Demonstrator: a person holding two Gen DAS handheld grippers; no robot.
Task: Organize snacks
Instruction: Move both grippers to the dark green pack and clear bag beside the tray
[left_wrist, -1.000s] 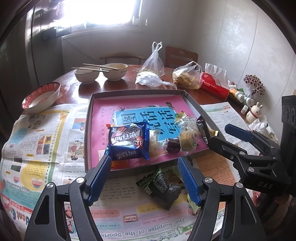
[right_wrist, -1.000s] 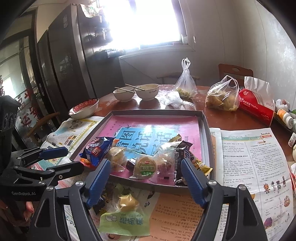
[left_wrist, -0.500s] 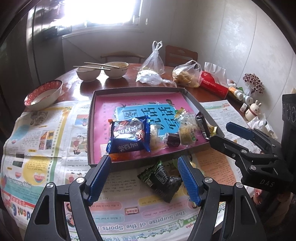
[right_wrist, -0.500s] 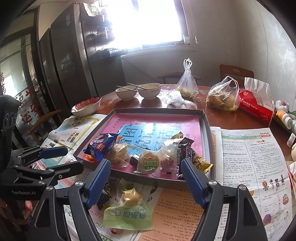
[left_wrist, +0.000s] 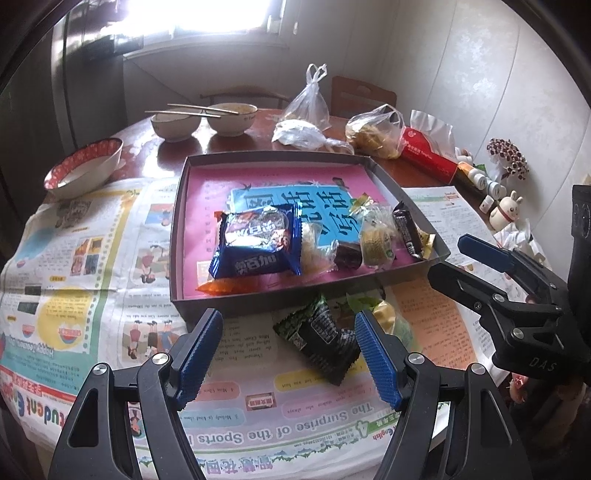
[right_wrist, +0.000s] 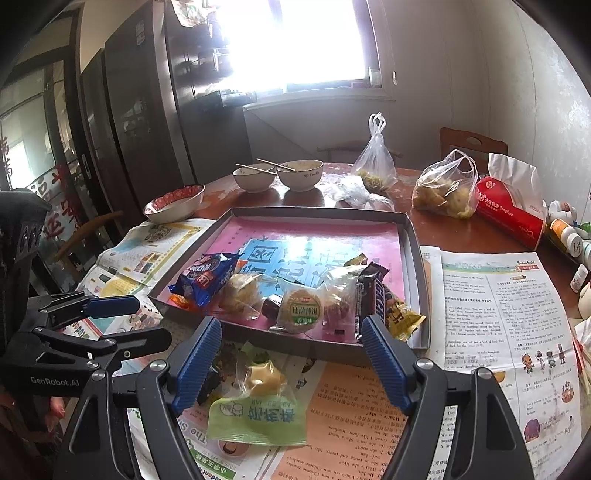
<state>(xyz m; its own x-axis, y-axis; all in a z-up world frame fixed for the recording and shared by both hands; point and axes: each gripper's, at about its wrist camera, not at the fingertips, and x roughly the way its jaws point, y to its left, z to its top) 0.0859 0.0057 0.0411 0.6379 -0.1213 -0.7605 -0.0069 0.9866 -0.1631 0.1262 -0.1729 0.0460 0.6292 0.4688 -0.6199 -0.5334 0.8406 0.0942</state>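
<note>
Dark crinkled packet (left_wrist: 319, 338) lying lower centre, sitting between L gripper (left_wrist: 290, 349) fingers; both grippers gaping wide, R gripper (right_wrist: 291, 356) too. Tray (left_wrist: 177, 236) drifting up-frame vs earlier.

The left wrist view looks from the near-left of the tray (left_wrist: 177, 236), facing its near wall (left_wrist: 295, 301) closely; the right wrist view looks from the tray's (right_wrist: 415, 273) near-right, angled toward its far-left corner; both share the tray and each other's gripper.
</note>
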